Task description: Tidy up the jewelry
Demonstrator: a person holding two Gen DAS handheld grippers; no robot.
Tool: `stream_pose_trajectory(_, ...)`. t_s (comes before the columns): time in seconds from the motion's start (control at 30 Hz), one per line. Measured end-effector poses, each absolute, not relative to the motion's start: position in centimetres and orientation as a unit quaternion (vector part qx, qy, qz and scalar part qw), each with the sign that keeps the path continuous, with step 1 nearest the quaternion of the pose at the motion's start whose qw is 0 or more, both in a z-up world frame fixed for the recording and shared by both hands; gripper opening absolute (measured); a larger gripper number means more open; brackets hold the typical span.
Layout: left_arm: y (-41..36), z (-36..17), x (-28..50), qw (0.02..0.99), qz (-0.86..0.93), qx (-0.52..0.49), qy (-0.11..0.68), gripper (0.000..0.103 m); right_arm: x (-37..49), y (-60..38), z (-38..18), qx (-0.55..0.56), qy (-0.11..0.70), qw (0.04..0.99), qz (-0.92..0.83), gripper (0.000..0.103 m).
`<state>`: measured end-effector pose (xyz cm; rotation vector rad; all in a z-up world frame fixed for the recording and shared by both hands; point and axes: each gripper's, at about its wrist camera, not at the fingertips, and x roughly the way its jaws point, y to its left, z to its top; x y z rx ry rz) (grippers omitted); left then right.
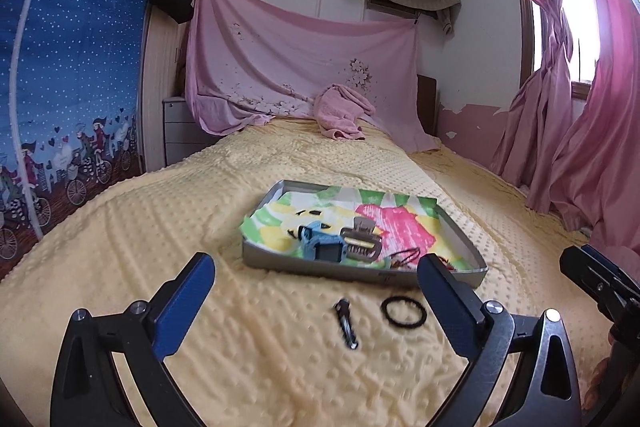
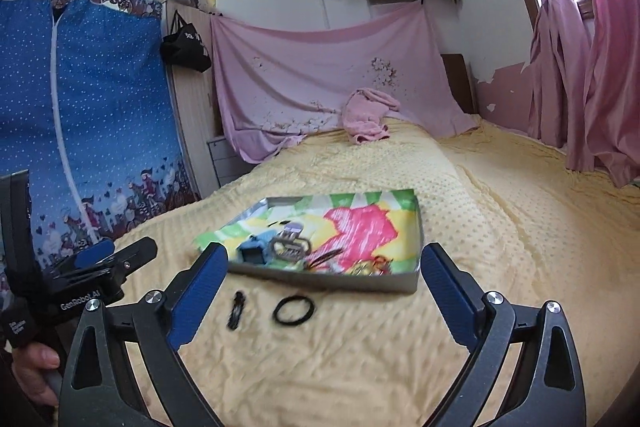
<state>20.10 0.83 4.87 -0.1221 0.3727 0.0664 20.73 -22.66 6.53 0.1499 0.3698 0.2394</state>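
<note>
Two pieces lie loose on the bed for us to put away: one black hair tie [image 1: 404,311] and one small black hair clip [image 1: 346,323], side by side but apart on the yellow dotted blanket [image 1: 248,367], just in front of the tray's near wall. We judge both to be very light. The hair tie should be soft and springy, lying flat, so we would pinch across one side of the ring and press a little into the blanket to get under it. The hair clip looks stiff, thin and probably slick, so we would take it across its narrow width near the middle, where it will not pivot. The plush blanket gives way, which may let either piece sink or slide as fingers close. Behind them sits one shallow grey tray [image 1: 256,259] lined with a bright green, yellow and pink paper; in it we count one blue watch [image 1: 320,241], one taupe claw clip [image 1: 362,239], and a small tangle of red and gold pieces [image 2: 372,264] at the near right corner, too blurred to count. Our left gripper [image 1: 316,269] hangs over the blanket with jaws spread wide, holding nothing, the two loose pieces lying between its fingers in its own view. Our right gripper [image 2: 324,259] is likewise wide apart and empty, facing the same pieces and the tray.
</note>
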Motion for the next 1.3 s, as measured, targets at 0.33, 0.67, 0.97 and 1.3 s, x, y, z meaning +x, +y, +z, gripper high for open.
stream_pose_trajectory(0.33, 2.2, 2.6, 17.7, 0.977, 0.048, -0.053, 0.203, 0.102, 18.9, -21.3, 3.6, 0.04, 0.227, 0.966, 0.116, 0.095)
stream_pose_trajectory(0.67, 3.1, 1.0, 18.4, 0.973, 0.066, -0.051, 0.217, 0.102, 20.4, -20.5, 1.4, 0.031, 0.26, 0.959, 0.11, 0.095)
stream_pose_trajectory(0.97, 2.8, 0.2, 21.4, 0.969, 0.066, -0.037, 0.234, 0.102, 24.1, -20.0, 0.0, 0.017, 0.284, 0.954, 0.096, 0.095)
stream_pose_trajectory(1.3, 2.0, -2.0, 25.6, 0.958, 0.022, -0.027, 0.283, 0.102, 29.7, -19.0, -1.6, 0.003, 0.305, 0.944, 0.128, 0.095)
